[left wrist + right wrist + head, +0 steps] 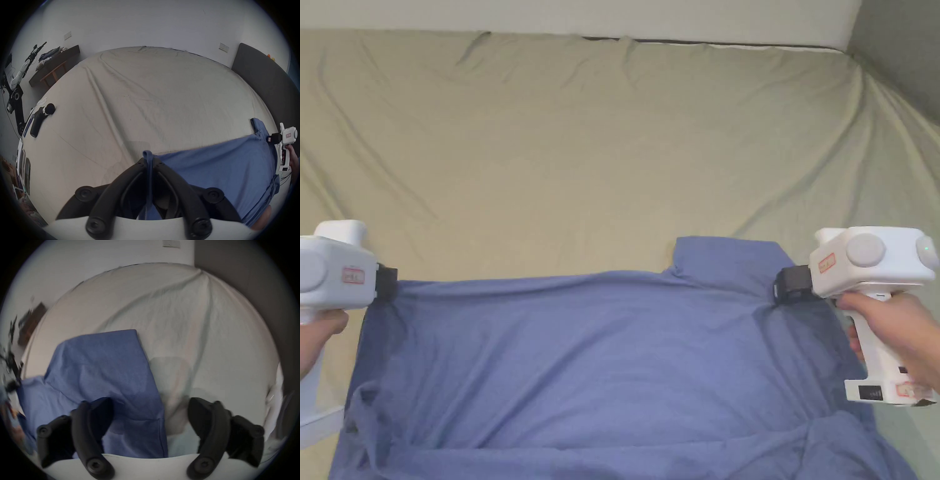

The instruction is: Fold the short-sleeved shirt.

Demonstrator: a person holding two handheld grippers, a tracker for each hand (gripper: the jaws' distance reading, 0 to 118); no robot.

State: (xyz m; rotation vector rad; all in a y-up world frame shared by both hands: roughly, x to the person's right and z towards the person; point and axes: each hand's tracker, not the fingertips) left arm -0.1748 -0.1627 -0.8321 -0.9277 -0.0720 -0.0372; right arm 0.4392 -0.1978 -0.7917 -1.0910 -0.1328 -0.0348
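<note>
The blue shirt (600,362) lies nearest, spread wide on the bed sheet (562,156), with its top edge pulled into a line between the two grippers. The left gripper (149,160) has its two black jaws closed tight on a small fold of the shirt's edge, and the cloth pokes up just past the tips of its fingers (139,162). From that pinch the shirt runs off to the right. The right gripper (150,404) has its jaws wide apart. One of its fingers (97,410) sits over the blue cloth and the other is over the bare sheet, so the shirt's side edge runs down between them. A sleeve (731,256) lies flat just past the right gripper's tips. A black handheld tool (40,118) rests on the sheet, well off to the left of the left gripper's jaws
</note>
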